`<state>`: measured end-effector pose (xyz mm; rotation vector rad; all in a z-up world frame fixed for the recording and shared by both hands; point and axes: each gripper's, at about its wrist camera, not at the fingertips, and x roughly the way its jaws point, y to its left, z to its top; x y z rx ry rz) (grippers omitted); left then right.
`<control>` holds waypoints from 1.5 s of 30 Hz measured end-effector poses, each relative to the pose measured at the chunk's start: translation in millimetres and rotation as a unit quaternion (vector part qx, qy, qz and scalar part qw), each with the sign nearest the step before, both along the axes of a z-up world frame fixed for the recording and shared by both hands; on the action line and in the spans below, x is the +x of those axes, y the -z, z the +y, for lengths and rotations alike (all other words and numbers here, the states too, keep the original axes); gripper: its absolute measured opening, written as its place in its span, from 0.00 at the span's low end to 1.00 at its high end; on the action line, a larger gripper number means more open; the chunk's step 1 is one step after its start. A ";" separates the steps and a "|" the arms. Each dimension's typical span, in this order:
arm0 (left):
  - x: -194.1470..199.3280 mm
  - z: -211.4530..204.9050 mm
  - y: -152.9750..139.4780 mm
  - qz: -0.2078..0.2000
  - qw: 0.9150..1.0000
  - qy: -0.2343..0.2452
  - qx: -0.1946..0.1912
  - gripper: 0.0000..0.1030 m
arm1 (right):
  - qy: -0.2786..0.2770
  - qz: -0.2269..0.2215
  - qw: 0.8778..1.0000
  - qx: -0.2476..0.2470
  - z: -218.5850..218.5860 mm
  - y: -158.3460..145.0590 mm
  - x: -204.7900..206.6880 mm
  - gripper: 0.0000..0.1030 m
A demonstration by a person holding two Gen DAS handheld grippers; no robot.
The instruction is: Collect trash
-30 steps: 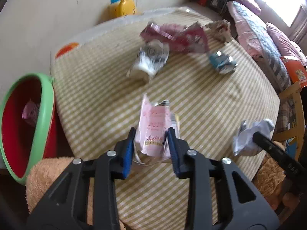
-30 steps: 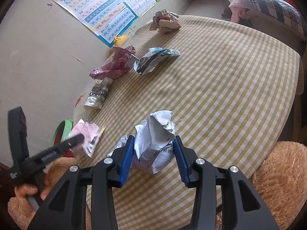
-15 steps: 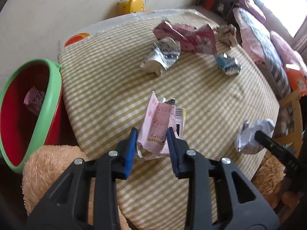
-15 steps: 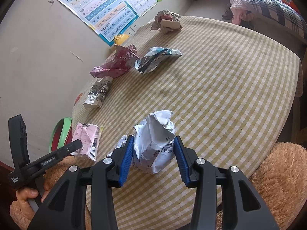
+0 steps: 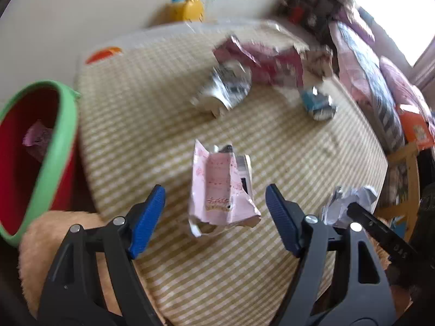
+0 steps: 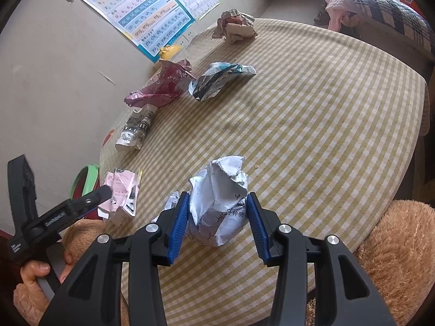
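While its jaws are opening, the left gripper (image 5: 214, 206) has the pink wrapper (image 5: 220, 190) between its blue pads (image 5: 148, 217) with clear gaps on both sides, so nothing presses on it. That wrapper is a flattened, crumpled packet whose long axis runs away from the gripper, its torn ragged end toward the jaws and its folded top pointing toward the far side of the table (image 5: 152, 125). Whether it already rests on the checked cloth or hangs just above it cannot be told; the left wrist view is blurred.

Clamped between the right gripper (image 6: 217, 217) and its two pads is a crumpled ball of white printed paper (image 6: 220, 203), standing taller than it is wide, its peaked end pointing up and away from the jaws. A hand (image 6: 40, 269) grips the left tool's handle at the lower left of the right wrist view.

Further out on the cloth lie a grey printed packet (image 6: 137, 130), long axis pointing roughly toward the wall, a maroon foil bag (image 6: 163, 87) just beyond it and touching it, a silver and blue wrapper (image 6: 217, 81) beside that, and a crumpled wad (image 6: 235, 25) near the far edge. Off the table's left edge stands a red bin with a green rim (image 5: 58, 146), a purple scrap (image 5: 36, 138) inside. Tan plush fur (image 6: 399, 255) shows below the table's near edge.
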<state>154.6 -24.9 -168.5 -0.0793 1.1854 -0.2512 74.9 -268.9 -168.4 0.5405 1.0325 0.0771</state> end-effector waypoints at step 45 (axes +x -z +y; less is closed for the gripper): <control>-17.0 25.4 -29.0 -0.074 0.997 -0.027 0.004 0.44 | -0.035 -0.024 0.993 -0.106 45.2 -51.5 6.7 0.41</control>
